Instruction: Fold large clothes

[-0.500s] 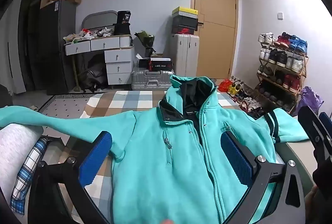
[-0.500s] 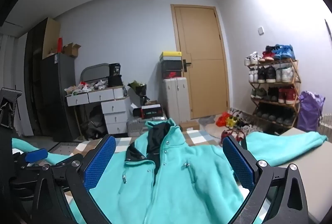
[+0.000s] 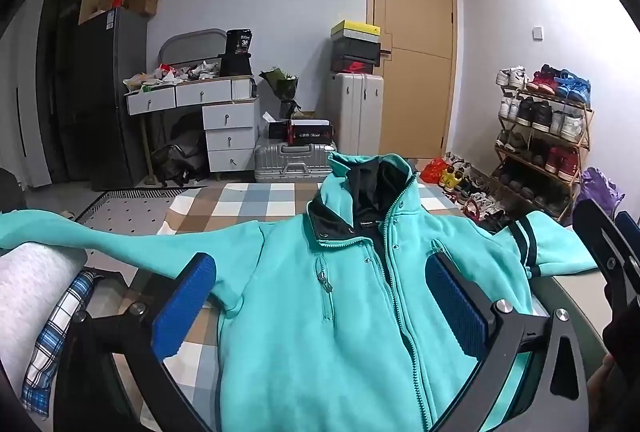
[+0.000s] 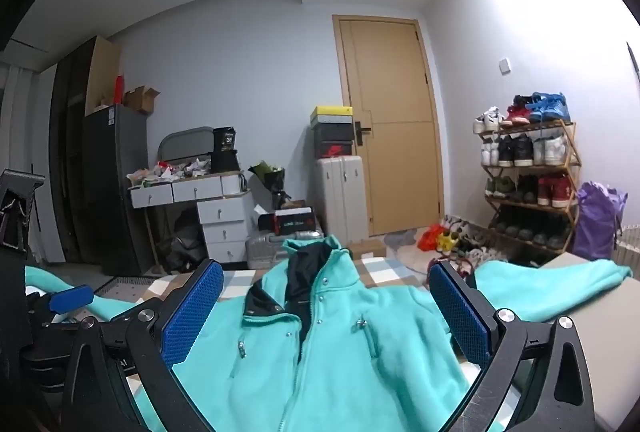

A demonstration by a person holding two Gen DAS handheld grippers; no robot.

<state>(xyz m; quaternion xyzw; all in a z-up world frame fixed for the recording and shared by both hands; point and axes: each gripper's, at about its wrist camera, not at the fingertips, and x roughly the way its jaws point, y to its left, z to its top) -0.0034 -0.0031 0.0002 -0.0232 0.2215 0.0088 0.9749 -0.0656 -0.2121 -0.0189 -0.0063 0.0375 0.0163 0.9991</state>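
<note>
A turquoise zip-up fleece jacket (image 3: 344,312) with a black collar lining lies front up and spread flat on a table, collar away from me. It also shows in the right wrist view (image 4: 328,348). Its sleeves stretch out left (image 3: 120,236) and right (image 4: 560,280). My left gripper (image 3: 320,296) is open and empty over the jacket's chest. My right gripper (image 4: 326,312) is open and empty over the chest too. The left gripper's blue pad (image 4: 72,298) shows at the right wrist view's left edge.
A grey roll and a plaid cloth (image 3: 48,320) lie at the table's left. A checked rug (image 3: 248,196) covers the floor beyond. Behind stand drawers (image 3: 228,136), suitcases (image 3: 356,112), a door (image 3: 412,48) and a shoe rack (image 3: 544,136) on the right.
Both views have barely shifted. The jacket lies as before and both grippers stay open.
</note>
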